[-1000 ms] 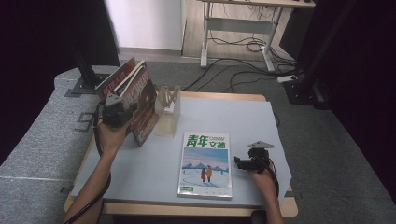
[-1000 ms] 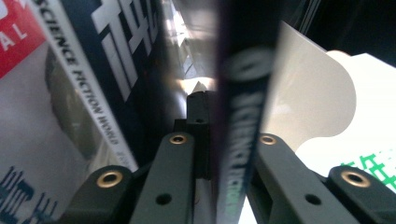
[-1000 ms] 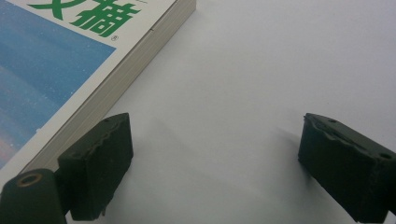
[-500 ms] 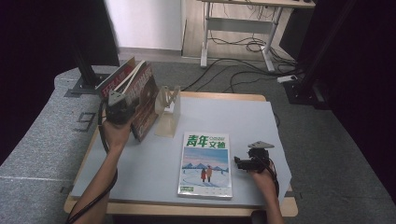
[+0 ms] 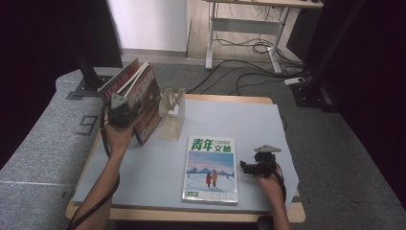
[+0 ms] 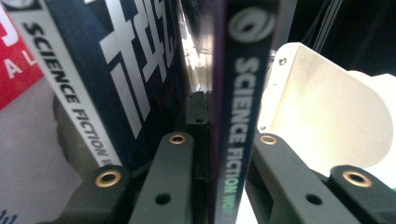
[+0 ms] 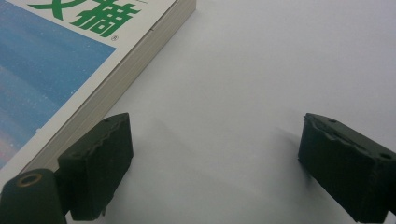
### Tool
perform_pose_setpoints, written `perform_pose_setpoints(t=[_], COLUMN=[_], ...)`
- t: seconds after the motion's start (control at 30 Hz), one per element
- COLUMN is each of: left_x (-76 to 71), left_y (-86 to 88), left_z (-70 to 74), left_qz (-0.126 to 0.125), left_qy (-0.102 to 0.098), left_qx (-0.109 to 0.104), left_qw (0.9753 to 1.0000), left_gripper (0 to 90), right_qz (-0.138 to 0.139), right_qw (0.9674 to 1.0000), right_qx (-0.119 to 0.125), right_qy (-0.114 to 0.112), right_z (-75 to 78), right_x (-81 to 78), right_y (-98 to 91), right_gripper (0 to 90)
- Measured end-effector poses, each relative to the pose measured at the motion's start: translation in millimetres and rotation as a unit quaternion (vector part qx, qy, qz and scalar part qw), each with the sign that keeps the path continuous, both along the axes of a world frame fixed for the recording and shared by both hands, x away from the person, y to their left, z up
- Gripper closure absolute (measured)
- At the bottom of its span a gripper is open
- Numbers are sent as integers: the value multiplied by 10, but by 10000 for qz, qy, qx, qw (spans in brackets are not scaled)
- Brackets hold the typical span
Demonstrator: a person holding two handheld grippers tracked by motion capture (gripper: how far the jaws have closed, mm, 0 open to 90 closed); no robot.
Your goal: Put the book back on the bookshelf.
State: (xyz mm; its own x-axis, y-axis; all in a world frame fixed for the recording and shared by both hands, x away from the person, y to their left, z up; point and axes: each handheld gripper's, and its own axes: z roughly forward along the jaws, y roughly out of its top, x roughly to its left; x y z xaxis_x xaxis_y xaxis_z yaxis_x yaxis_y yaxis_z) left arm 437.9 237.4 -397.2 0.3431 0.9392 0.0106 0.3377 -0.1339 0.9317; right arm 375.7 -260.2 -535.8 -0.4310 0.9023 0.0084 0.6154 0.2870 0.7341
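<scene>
Magazine [image 5: 210,168] with the blue snow cover lies flat near the front edge of the worktop [image 5: 258,124]. Its long axis runs from the near edge to the far edge, and the green title is at the far end. Just beside its right edge rests the right gripper [image 5: 245,167], pointing toward the magazine. In the right gripper view the gripper [image 7: 212,158] has its jaws wide apart with nothing between them, only the bare grey surface, and the magazine [image 7: 70,70] edge lies close beside one jaw without being clamped.

Farther back on the left side, the left gripper [image 5: 125,106] is closed on the science fiction magazine [image 5: 146,103]. This one stands on its lower edge and leans to the left, with its long axis going up and away from the person, and its pages fan open a little at the top. In the left gripper view the jaws press tight on the thin dark cover [image 6: 243,116], whose spine lettering runs upward.

Right of it, a pale bookstand [image 5: 171,112] stands upright on the worktop, close beside the held magazine.
</scene>
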Motion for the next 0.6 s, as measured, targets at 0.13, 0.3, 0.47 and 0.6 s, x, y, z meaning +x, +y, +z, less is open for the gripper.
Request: perform_pose_setpoints(t=[0.13,0.3,0.47,0.6], left_x=[-47,-124,-190,-258], left_y=[43,95,116,124], left_z=[38,73,59,44], left_qz=[37,13,-1,12], left_qy=[-24,-49,13,50], left_qx=[57,167,185,193], left_qw=[10000,9998,9998,9998], left_gripper=[750,716,703,689], right_qz=[0,5,3,7], right_qw=[10000,10000,10000,10000], right_qx=[0,-4,-3,-6], right_qy=[0,-4,-5,-5], right_z=[0,-1,-1,-1], right_x=[0,1,0,0], right_y=[0,-1,-1,-1], right_gripper=[96,96,96,96])
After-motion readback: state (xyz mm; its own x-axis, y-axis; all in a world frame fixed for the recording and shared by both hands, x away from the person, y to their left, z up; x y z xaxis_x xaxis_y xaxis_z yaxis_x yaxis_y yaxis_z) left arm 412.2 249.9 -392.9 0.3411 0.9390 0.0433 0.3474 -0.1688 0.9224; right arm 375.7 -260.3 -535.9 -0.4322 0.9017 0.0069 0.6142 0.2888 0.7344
